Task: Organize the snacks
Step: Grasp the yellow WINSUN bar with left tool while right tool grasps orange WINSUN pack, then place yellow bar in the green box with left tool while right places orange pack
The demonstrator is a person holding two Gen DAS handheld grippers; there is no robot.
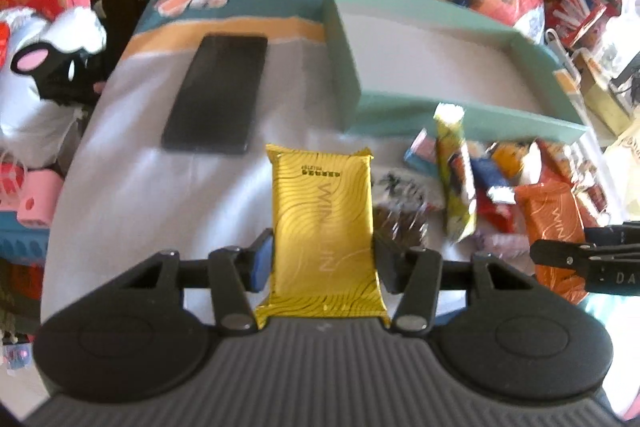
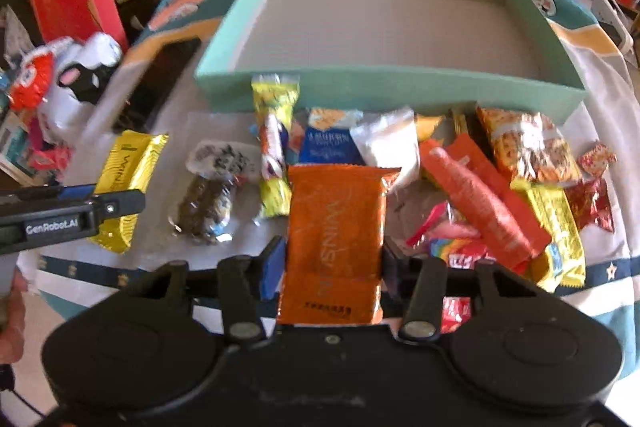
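The left gripper (image 1: 324, 263) is clamping a yellow foil pack (image 1: 324, 223) across its width, pads pressing both long edges at about mid-length, w/ the pack's near end sitting back against the gripper body. The right gripper (image 2: 332, 263) is doing the same w/ an orange foil pack (image 2: 336, 243), jaws narrowed onto its sides. Both packs are hanging over the white cloth (image 1: 132, 195) just in front of the teal box (image 2: 384, 83), which is standing empty and open-topped. The rest of the snacks are lying in a loose heap (image 2: 500, 195) btwn the box wall and the table edge; a tall yellow pack (image 2: 274, 147) is leaning against the box front, and a clear-wrapped dark snack (image 2: 212, 195) is lying apart to the left. Handling, as a guess: these foil packs are looking light, flat and fairly stiff, prob. wafers or biscuits inside, so crushable if squeezed hard. Foil is slick, so a grip across the width near the middle is seeming right; end seams would be flimsy and likely to slip. Crinkly wrappers in the heap are overlapping, so picking one w/o dragging neighbours is going to need a hold on an exposed edge. A dark phone (image 1: 218, 91) is lying beside the box, clear of both packs.
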